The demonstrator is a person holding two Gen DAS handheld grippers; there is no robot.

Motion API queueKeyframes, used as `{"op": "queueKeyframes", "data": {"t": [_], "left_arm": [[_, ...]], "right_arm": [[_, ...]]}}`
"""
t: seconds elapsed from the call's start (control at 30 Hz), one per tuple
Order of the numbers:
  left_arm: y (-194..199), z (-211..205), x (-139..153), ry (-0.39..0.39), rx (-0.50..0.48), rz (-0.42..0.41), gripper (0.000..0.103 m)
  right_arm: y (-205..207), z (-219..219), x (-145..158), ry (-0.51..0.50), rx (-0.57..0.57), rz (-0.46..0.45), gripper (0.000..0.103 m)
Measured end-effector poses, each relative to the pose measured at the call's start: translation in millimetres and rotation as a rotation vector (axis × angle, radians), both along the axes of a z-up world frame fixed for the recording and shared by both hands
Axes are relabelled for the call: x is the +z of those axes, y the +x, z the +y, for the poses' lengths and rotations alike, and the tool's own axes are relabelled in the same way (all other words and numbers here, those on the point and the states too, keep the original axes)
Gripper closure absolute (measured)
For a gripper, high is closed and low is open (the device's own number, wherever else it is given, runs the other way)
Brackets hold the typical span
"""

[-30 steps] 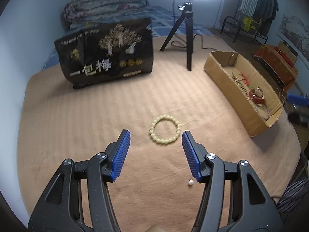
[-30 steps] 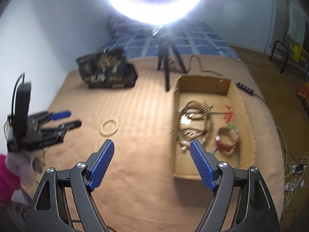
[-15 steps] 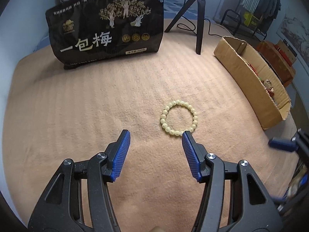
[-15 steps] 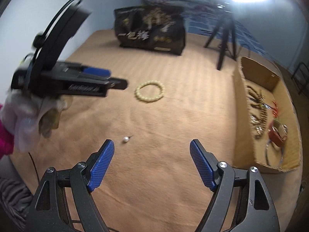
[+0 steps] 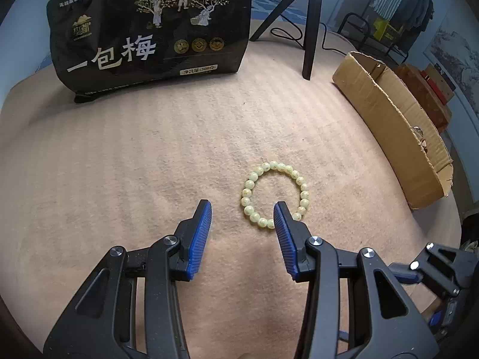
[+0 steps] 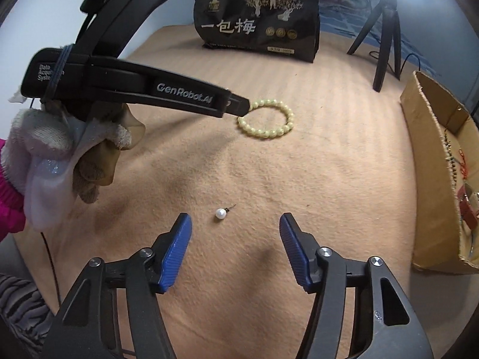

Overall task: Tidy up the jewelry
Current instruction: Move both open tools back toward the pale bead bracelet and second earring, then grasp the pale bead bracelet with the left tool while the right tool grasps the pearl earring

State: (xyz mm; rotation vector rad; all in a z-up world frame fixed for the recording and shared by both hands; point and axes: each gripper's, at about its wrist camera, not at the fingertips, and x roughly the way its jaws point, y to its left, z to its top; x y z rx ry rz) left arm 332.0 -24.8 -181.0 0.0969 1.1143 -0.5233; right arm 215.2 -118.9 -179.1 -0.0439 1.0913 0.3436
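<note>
I am watching the left gripper (image 5: 242, 211) closing its jaws over the tan surface (image 5: 119, 164), gripping nothing; one blue pad is overlapping the near edge of the pale bead bracelet (image 5: 274, 194). The right gripper (image 6: 233, 224) is closing too, jaws apart and holding nothing, with the pearl earring (image 6: 221, 213) lying just ahead between them. The cardboard box (image 6: 434, 179) is sitting at the right.
</note>
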Motion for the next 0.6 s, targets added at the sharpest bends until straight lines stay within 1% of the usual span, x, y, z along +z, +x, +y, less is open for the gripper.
{"op": "queueKeyframes", "data": {"t": [0.17, 0.23, 0.3, 0.37, 0.4, 0.47, 0.57, 0.6], "left_arm": [[3.1, -3.0, -3.0, -0.005, 0.003, 0.005, 0.058], [4.1, -4.9, -4.5, -0.008, 0.001, 0.009, 0.058], [4.7, -7.9, -6.5, -0.002, -0.004, 0.009, 0.058], [4.4, -9.6, -8.1, 0.005, -0.008, 0.008, 0.058], [4.8, -10.8, -9.4, 0.008, -0.008, 0.009, 0.058], [5.8, -12.8, -12.3, 0.015, -0.005, 0.012, 0.058], [6.1, -15.6, -16.3, 0.035, -0.002, 0.009, 0.069], [5.8, -16.1, -16.8, 0.040, -0.002, 0.006, 0.070]], "right_arm": [[0.0, 10.2, -6.9, -0.044, 0.017, 0.001, 0.062], [0.4, 12.3, -10.4, -0.060, 0.014, 0.003, 0.064], [0.2, 13.5, -11.8, -0.080, 0.016, -0.001, 0.069], [0.2, 13.8, -12.5, -0.104, 0.018, -0.002, 0.076], [0.4, 13.0, -12.2, -0.107, 0.017, -0.002, 0.078], [1.5, 10.3, -11.4, -0.114, 0.011, 0.000, 0.086], [5.5, 3.2, -11.7, -0.114, -0.003, 0.007, 0.094], [6.1, 0.6, -11.7, -0.110, -0.008, 0.010, 0.094]]}}
